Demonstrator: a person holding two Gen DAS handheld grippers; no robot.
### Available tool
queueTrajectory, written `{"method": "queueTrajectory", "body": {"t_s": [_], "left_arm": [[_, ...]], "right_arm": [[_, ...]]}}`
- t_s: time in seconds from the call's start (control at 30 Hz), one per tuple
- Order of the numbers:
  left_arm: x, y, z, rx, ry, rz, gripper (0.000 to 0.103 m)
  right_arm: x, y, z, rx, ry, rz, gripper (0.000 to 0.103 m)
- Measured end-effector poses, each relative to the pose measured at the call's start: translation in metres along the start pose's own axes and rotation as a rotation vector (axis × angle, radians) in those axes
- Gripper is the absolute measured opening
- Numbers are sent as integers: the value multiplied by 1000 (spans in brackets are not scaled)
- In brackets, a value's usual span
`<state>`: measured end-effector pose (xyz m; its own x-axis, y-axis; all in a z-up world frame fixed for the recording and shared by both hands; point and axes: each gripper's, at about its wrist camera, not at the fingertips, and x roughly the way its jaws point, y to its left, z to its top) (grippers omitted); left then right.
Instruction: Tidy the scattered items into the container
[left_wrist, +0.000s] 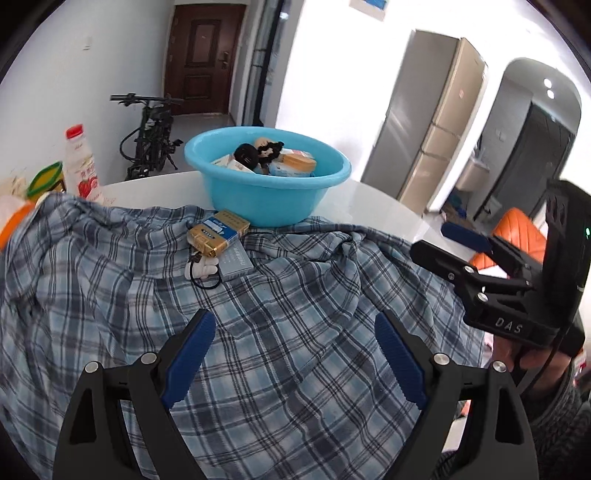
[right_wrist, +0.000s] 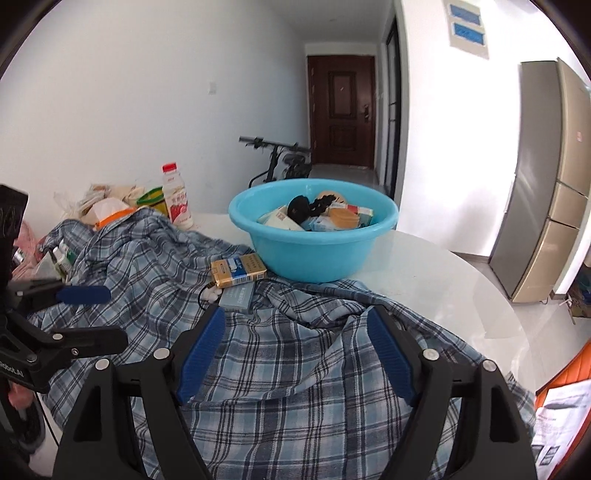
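A blue plastic basin (left_wrist: 266, 201) (right_wrist: 314, 254) stands at the back of the round white table and holds several small boxes and a black item. In front of it, on a crumpled blue plaid shirt (left_wrist: 277, 332) (right_wrist: 280, 369), lie a gold and blue box (left_wrist: 216, 234) (right_wrist: 238, 272), a grey flat box (left_wrist: 234, 263) (right_wrist: 236, 297) and a small white item with a black loop (left_wrist: 201, 271) (right_wrist: 212, 291). My left gripper (left_wrist: 293, 354) hovers open above the shirt, nothing between its pads. My right gripper (right_wrist: 295, 354) is open too, a little short of the boxes.
A drink bottle with a red cap (left_wrist: 82, 166) (right_wrist: 177, 199), a green-lidded jar (left_wrist: 46, 181) and bags (right_wrist: 107, 201) crowd the table's back left. An orange chair (left_wrist: 517, 236) stands beside the table. A folded bike (right_wrist: 280, 162) and a fridge (right_wrist: 546, 177) stand farther off.
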<state>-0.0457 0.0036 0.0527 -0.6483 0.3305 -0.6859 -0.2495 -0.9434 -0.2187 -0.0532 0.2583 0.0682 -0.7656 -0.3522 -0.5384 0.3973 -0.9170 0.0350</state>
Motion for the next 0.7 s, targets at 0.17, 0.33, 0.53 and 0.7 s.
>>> {"method": "queueTrajectory", "body": {"t_s": [0.17, 0.33, 0.53, 0.7], "left_arm": [[6, 10, -29, -46, -136, 96, 90], [24, 19, -42, -38, -244, 194, 90], [41, 34, -44, -60, -322, 222, 90], [45, 36, -45, -53, -396, 263, 90]], "right_arm": [[-3, 8, -25, 10, -135, -115, 78], [4, 16, -45, -14, -218, -169, 78], [19, 10, -56, 53, -218, -169, 81], [14, 19, -66, 37, -407, -288, 87]]}}
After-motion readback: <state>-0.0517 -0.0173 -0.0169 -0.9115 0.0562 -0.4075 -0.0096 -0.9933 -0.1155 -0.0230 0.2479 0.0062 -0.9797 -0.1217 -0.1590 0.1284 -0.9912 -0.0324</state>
